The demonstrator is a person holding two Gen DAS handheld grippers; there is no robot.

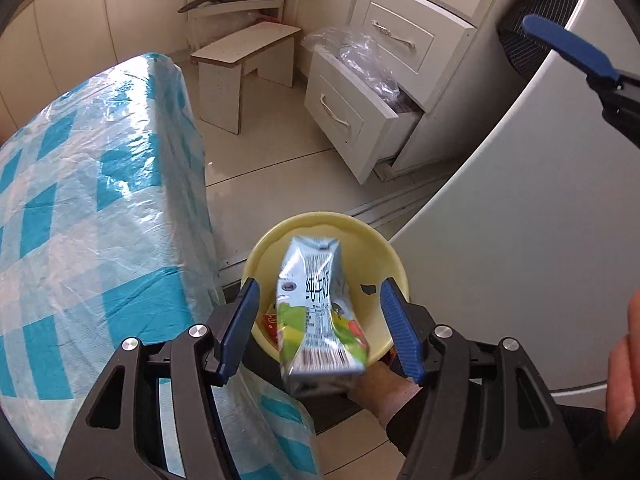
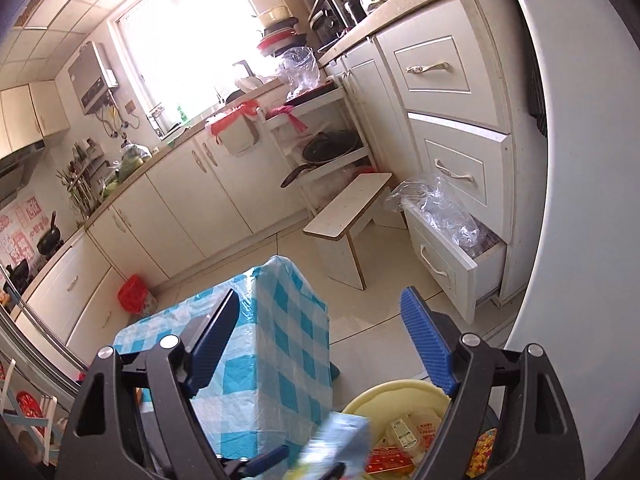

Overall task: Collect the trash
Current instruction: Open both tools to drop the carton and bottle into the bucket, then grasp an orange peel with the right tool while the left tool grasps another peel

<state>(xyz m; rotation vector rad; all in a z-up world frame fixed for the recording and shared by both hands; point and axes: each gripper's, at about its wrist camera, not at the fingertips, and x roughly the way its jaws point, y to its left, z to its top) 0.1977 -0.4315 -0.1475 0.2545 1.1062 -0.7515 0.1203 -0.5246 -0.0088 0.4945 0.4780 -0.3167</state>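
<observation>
The left wrist view looks steeply down along its own fingers onto a yellow basin [image 1: 320, 224] close below at lower centre, with the checked tablecloth [image 1: 92, 208] filling the left of the frame and the open bottom drawer [image 1: 344, 116] farther off at upper centre. The right wrist view sits higher and looks more level across the kitchen toward the bright window [image 2: 188, 28] at upper left, so cabinets and counter fill most of its frame. Both views share the basin [image 2: 384, 394], the tablecloth [image 2: 280, 336], the small white stool [image 1: 244, 48] [image 2: 348, 208] and the drawer [image 2: 444, 264].
</observation>
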